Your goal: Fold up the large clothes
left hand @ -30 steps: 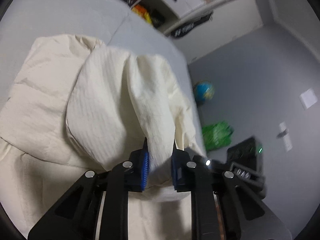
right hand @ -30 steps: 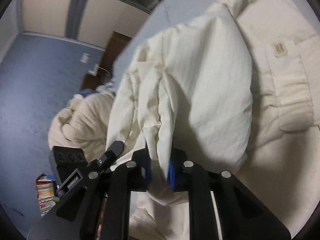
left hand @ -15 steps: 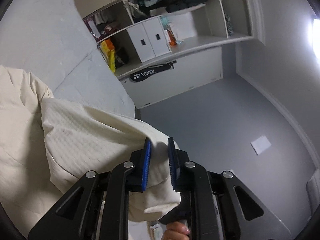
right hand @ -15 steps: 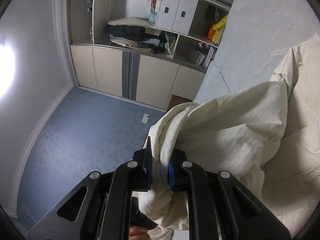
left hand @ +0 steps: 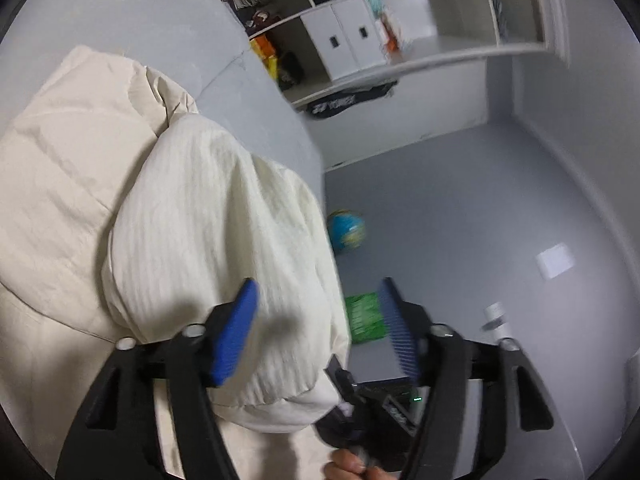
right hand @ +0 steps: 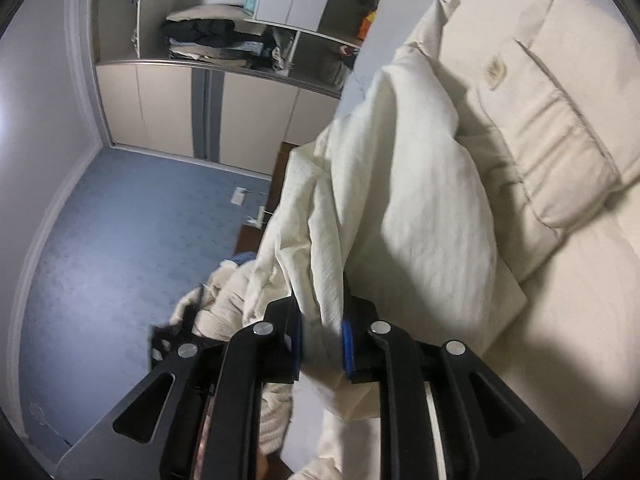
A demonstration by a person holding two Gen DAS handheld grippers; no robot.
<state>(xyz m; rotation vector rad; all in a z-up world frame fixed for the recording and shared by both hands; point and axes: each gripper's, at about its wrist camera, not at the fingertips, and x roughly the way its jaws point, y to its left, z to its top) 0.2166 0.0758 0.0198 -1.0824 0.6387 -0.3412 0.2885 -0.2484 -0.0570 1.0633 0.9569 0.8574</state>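
A large cream padded garment (left hand: 192,220) lies on the grey bed (left hand: 120,8), with a folded-over part bulging toward me. My left gripper (left hand: 318,284) hangs over that fold near the bed's edge. Its jaws are opening wide, and the cloth lies loose between the blue pads (left hand: 236,328), which do not press on it. In the right wrist view the same garment (right hand: 420,200) shows a small label and a ribbed cuff. My right gripper (right hand: 320,312) has a bunched edge of the cloth between its pads. Its jaws are starting to open.
Open shelves and white cabinet doors (left hand: 360,40) stand beyond the bed. On the grey floor are a globe (left hand: 346,230), a green bag (left hand: 364,316) and a black device (left hand: 384,400). A heap of cream clothes (right hand: 224,300) lies on the blue carpet by the wardrobe (right hand: 200,120).
Both grippers raised the fold of cloth, then brought it down onto the garment. The left jaws went from shut on the fabric to wide apart. The right jaws still have cloth between them.
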